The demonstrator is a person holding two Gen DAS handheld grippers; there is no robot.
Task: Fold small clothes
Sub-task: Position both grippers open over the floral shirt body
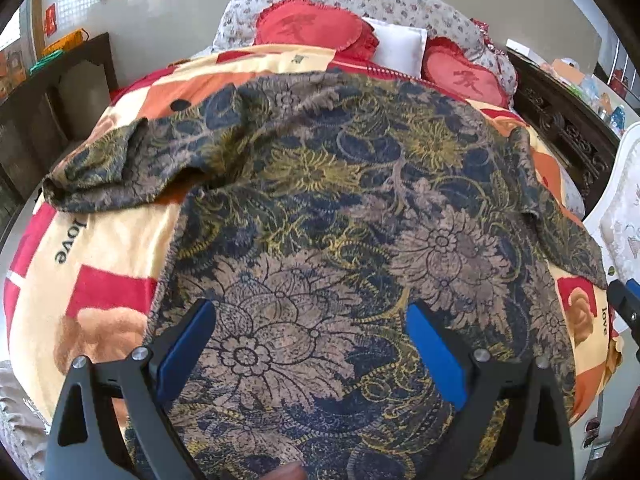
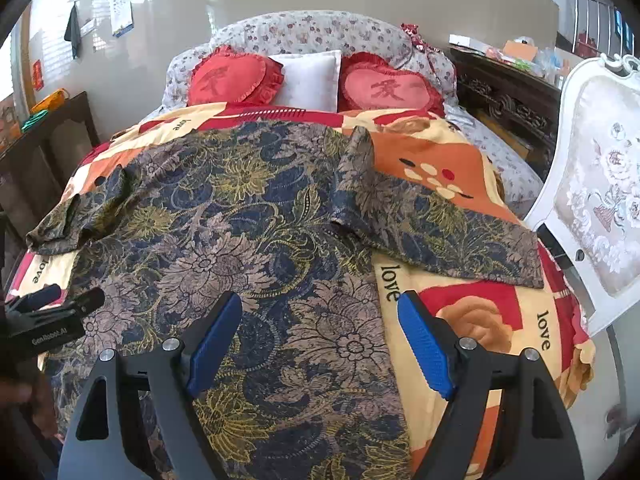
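a short-sleeved shirt (image 2: 248,216) in dark blue, tan and mustard flower print lies spread flat on the bed, its body running from the bed's near edge up toward the pillows. one sleeve (image 2: 436,224) stretches out flat toward the bed's right edge; the other sleeve (image 2: 80,216) is bunched and wrinkled near the left edge. the cloth looks thin, with a stitched hem along its side.

under it is a blanket (image 2: 472,288) in cream, red and orange, printed with roses and the word "love". at the head of the bed sit two red heart cushions (image 2: 236,80) with a white pillow (image 2: 308,78) between them. a white chair (image 2: 600,184) stands just beside the bed's right edge, and a dark carved cabinet (image 2: 508,104) lies beyond it.

the left tongs (image 1: 312,340) hang wide open over the shirt's lower body, gripping nothing. the right tongs (image 2: 320,340) are also spread open and empty, above the shirt's right hem where it meets the blanket.
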